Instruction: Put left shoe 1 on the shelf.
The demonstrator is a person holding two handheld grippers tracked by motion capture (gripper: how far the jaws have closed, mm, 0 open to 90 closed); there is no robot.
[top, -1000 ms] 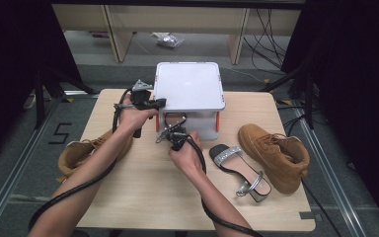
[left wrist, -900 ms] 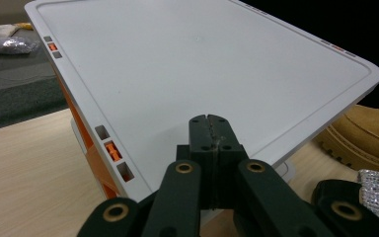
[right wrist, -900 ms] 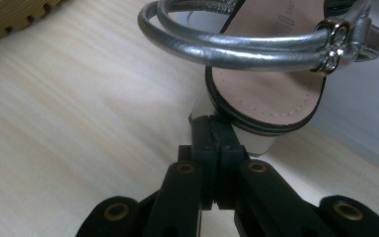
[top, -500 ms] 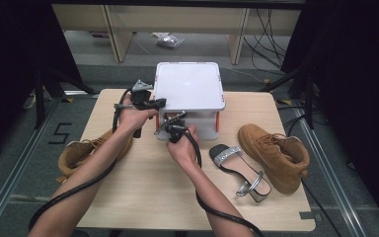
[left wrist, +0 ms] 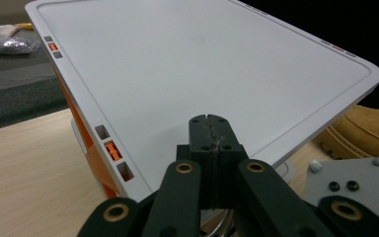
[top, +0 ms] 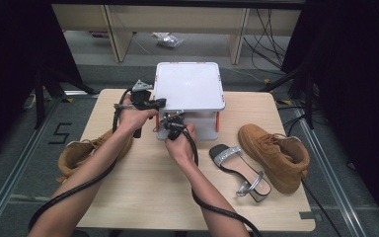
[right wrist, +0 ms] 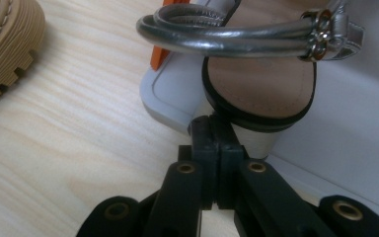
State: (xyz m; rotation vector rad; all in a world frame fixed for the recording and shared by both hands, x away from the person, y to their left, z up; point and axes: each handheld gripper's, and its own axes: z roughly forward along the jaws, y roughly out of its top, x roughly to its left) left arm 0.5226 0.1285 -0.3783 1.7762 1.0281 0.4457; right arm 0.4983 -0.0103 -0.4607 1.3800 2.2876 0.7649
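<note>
High view: your left gripper (top: 145, 101) rests closed and empty at the white storage box (top: 190, 86) lid's corner; your right gripper (top: 171, 123), fingers shut, presses at the heel of a silver sandal (right wrist: 256, 64) inside the box's open front. On the table (top: 143, 192) lie two tan boots (top: 276, 153) and a second sandal (top: 239, 165).

A pale wooden table (top: 143, 197) carries everything. A white plastic box with orange clips (top: 190, 91) stands just ahead of both tongs. Right of them lie a black sandal with silver straps (top: 239, 170) and a tan suede boot (top: 276, 153); another tan boot (top: 81, 153) lies left, under the forearm
</note>
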